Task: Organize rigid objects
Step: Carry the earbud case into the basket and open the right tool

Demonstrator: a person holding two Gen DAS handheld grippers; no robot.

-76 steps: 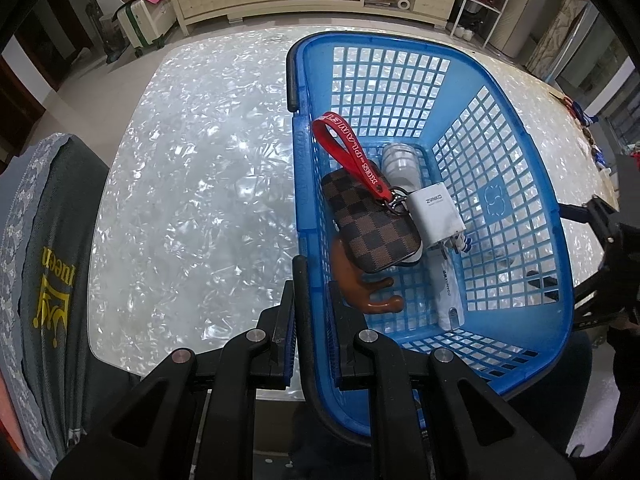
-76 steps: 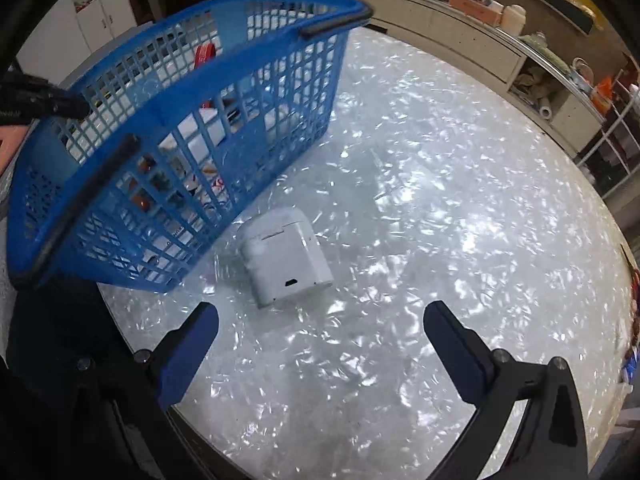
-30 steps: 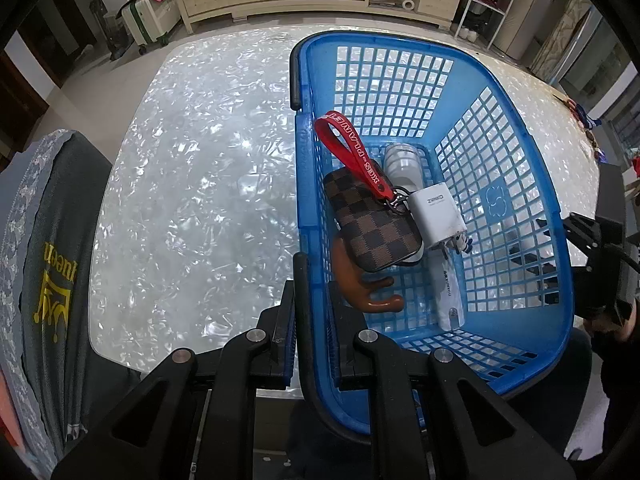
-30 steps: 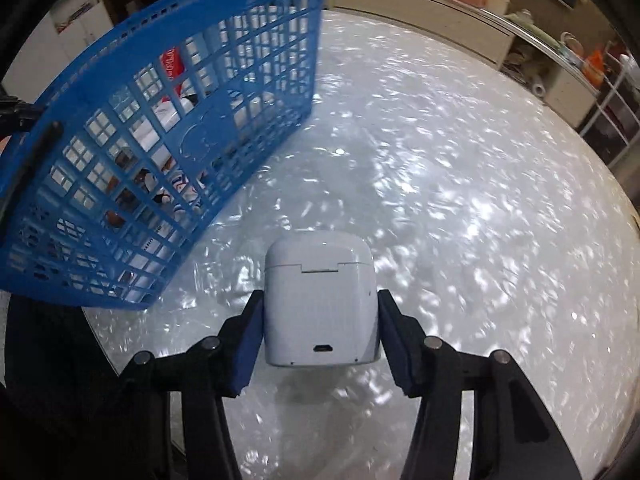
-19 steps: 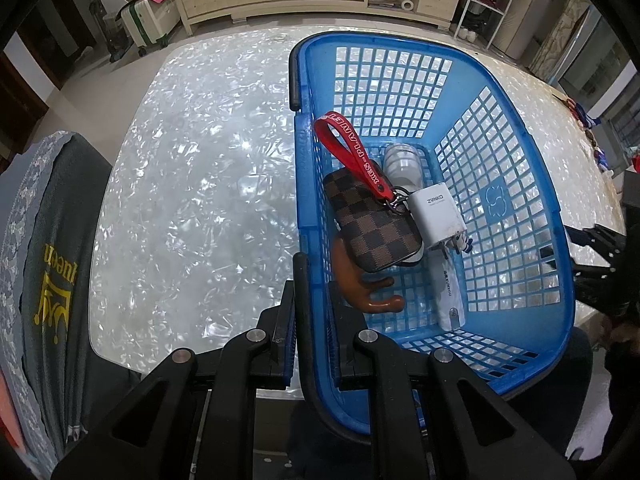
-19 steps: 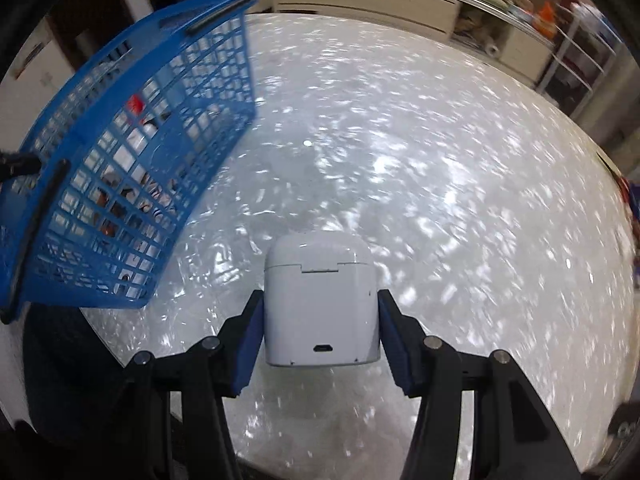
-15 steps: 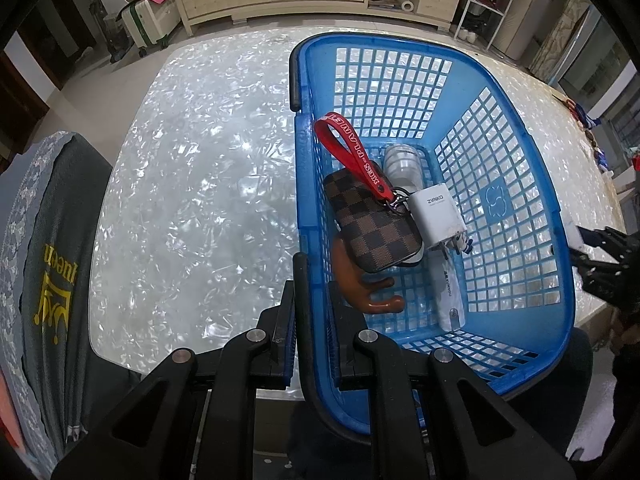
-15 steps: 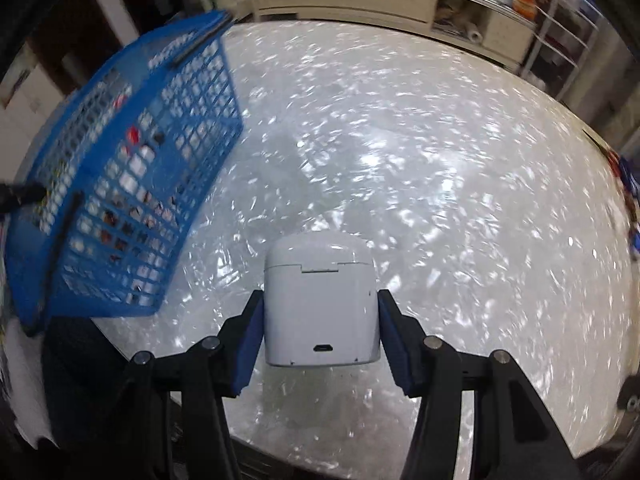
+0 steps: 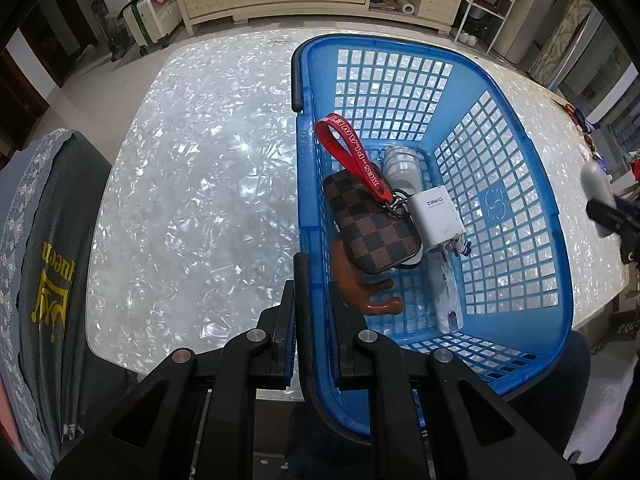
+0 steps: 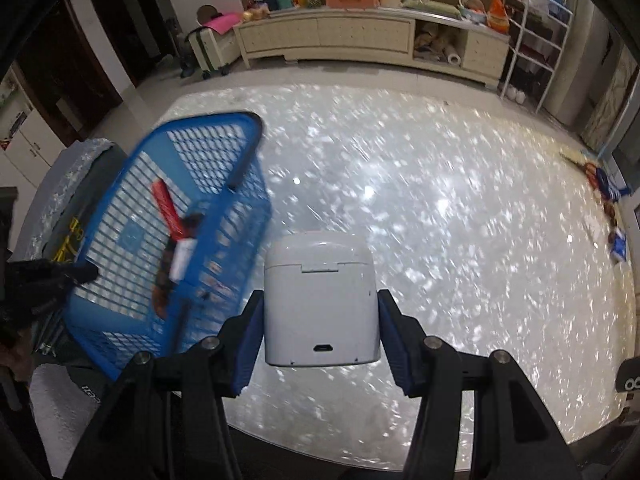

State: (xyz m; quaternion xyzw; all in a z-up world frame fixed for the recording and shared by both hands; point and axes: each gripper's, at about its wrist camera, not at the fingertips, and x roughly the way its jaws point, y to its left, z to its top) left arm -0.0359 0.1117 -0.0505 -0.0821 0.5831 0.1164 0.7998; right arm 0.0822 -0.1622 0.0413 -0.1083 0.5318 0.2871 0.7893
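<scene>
The left gripper (image 9: 312, 344), jaws pinched on the near rim of the blue basket (image 9: 520, 184), tilts it on the pearly table (image 9: 192, 184), presumably to present its mouth; inside lie a checkered pouch (image 9: 370, 228), white charger (image 9: 438, 218) and brown figure (image 9: 360, 284). To the right, the right gripper (image 10: 320, 328) clamps a white case (image 10: 320, 300) by its sides, above the table just beside the basket, likely for dropping in.
</scene>
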